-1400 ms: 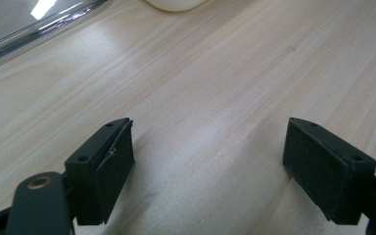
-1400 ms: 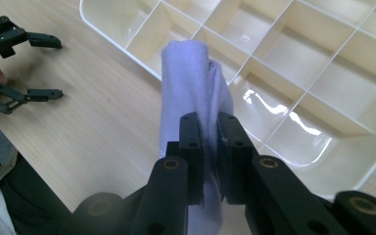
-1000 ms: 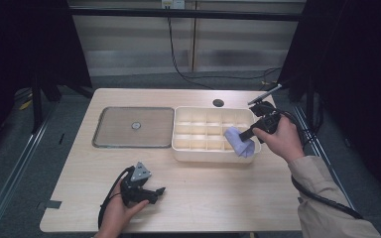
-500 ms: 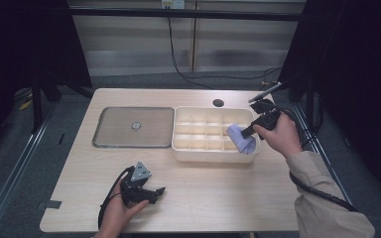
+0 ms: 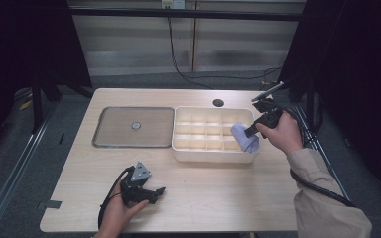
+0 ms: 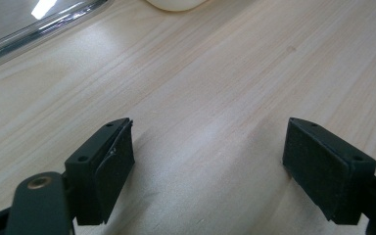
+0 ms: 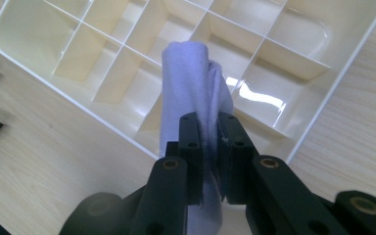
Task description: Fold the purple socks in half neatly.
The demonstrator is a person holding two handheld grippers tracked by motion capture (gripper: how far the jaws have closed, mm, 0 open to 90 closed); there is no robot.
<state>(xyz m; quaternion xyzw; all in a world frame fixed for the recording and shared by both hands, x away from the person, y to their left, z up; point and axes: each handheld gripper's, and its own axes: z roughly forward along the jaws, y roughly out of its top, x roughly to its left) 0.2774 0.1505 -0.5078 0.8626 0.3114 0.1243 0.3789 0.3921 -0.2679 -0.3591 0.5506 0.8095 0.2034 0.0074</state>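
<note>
A cream plastic organizer tray (image 5: 178,148) with several compartments lies at the table's middle right; its rim (image 7: 78,110) also crosses the right gripper view. My right gripper (image 5: 248,132) is shut on a pale lavender cloth (image 5: 244,138), which hangs over the tray's right end. In the right gripper view the cloth (image 7: 188,83) stands bunched between the jaws (image 7: 210,147), above the compartments. My left gripper (image 5: 156,193) rests on the table near the front edge, held by a hand. Its jaws (image 6: 205,161) stand wide apart over bare wood, with nothing between them.
A flat grey metal tray (image 5: 114,129) with a small round object (image 5: 136,125) lies left of the organizer. A dark round hole (image 5: 218,103) sits near the table's far edge. Cables trail off the right side. Black stands flank the table.
The right gripper has carried the cloth slightly up and toward the tray's far right corner. The left gripper has not moved.
</note>
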